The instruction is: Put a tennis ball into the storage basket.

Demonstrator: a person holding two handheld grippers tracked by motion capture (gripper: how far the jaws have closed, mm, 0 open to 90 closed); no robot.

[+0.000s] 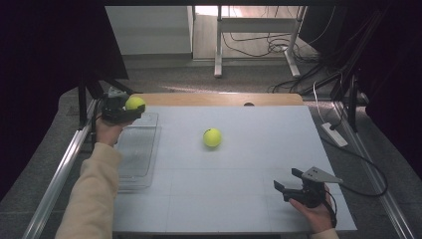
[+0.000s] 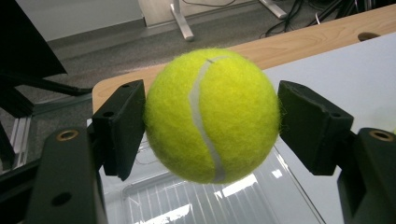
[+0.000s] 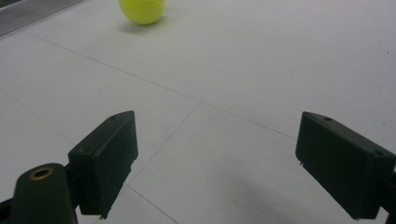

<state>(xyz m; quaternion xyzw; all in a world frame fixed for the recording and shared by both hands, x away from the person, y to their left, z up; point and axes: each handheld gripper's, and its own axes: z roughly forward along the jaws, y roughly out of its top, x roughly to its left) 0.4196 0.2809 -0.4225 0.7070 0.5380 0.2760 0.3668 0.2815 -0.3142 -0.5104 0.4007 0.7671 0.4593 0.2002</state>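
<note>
At the upper left of the high view the left gripper (image 1: 130,110) clamps a yellow tennis ball (image 1: 135,103), held above the far end of a clear plastic tray (image 1: 137,164). In the left gripper view the held ball (image 2: 211,115) sits mid-frame, both black jaws pressed against its sides; it covers most of the tray (image 2: 196,203) beneath, whose ribbed floor peeks out along the bottom edge, with glare blurring its rim. The tan edge of the table (image 2: 308,44) crosses the upper right there.

A second tennis ball (image 1: 212,137) lies alone on the white table top (image 1: 239,199), near the centre of the high view, well apart from both grippers. In the right gripper view this loose ball (image 3: 142,10) is cut off by the top edge, so just its lower part shows.

The right gripper (image 1: 288,181) rests low at the lower right of the high view, jaws spread wide with nothing between them; its hand (image 1: 318,214) is cut by the bottom edge. The left forearm's cream sleeve (image 1: 92,199) also runs out of the frame below.
</note>
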